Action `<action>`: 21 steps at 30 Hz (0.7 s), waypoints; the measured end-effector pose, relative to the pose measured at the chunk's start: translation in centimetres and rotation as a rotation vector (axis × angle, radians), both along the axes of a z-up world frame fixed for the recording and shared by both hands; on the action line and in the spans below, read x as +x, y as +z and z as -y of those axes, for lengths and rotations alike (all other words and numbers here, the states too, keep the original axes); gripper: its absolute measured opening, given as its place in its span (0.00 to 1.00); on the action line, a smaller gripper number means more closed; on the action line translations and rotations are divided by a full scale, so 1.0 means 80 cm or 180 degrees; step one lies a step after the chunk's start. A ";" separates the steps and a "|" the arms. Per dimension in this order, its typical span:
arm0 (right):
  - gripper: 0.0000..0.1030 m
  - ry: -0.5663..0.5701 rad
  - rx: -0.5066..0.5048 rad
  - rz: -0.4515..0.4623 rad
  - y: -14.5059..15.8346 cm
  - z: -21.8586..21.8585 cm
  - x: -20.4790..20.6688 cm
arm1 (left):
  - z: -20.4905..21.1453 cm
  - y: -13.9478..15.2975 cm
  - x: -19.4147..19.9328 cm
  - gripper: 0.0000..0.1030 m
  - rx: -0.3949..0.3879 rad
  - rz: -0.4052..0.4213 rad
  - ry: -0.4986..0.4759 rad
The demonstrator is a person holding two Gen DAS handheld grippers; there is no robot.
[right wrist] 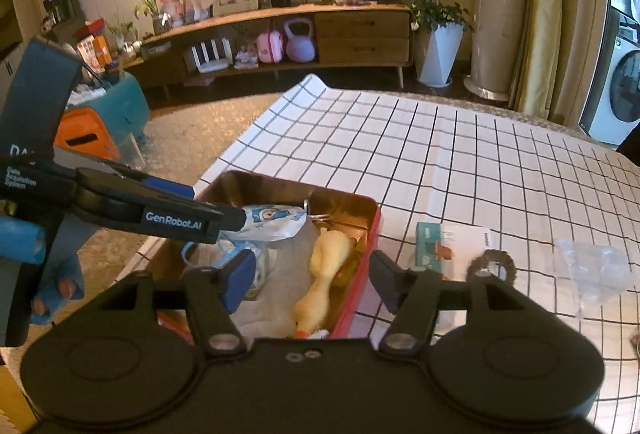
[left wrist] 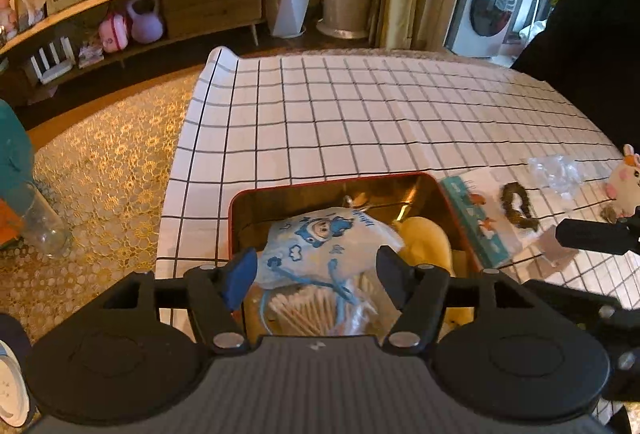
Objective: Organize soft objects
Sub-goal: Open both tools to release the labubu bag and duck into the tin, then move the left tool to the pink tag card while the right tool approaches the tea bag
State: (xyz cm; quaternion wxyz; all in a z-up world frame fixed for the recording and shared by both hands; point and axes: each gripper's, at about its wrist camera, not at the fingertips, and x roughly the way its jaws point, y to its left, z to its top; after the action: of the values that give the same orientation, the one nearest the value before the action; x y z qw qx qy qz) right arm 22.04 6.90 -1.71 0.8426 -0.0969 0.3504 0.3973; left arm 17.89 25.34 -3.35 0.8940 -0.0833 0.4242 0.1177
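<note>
A red tin box (left wrist: 320, 181) with a gold inside stands at the near left of the checked tablecloth (left wrist: 400, 113). In it lie a white pouch with a blue cartoon print (left wrist: 320, 242), a clear bag of cotton swabs (left wrist: 300, 314) and a yellow rubber chicken (left wrist: 424, 238). My left gripper (left wrist: 316, 266) hovers open above the pouch, its pads off it. In the right wrist view my right gripper (right wrist: 312, 270) hangs open over the box (right wrist: 374, 230), above the chicken (right wrist: 326, 270). The left gripper (right wrist: 216, 205) reaches in from the left, over the pouch (right wrist: 272, 220).
Right of the box lie a teal tissue pack (left wrist: 476, 222), a brown scrunchie (left wrist: 518, 205), a clear plastic bag (left wrist: 556, 169) and a pink and white plush toy (left wrist: 624, 185). A glass bottle (left wrist: 44, 226) lies on the carpet beyond the table's left edge.
</note>
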 end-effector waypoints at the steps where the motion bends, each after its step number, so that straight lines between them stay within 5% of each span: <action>1: 0.62 -0.0012 0.0045 -0.0009 0.004 0.008 -0.002 | 0.004 0.004 -0.003 0.63 0.0023 0.0016 -0.0002; 21: 0.86 -0.0187 0.0308 0.0194 0.050 0.148 -0.045 | 0.129 0.069 -0.042 0.81 -0.0099 0.0478 -0.0394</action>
State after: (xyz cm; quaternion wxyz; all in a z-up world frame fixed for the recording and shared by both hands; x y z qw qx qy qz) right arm 18.41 -4.96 2.30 0.8679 -0.0578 0.3076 0.3858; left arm 14.52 15.03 2.20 0.9275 -0.0793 0.3620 0.0491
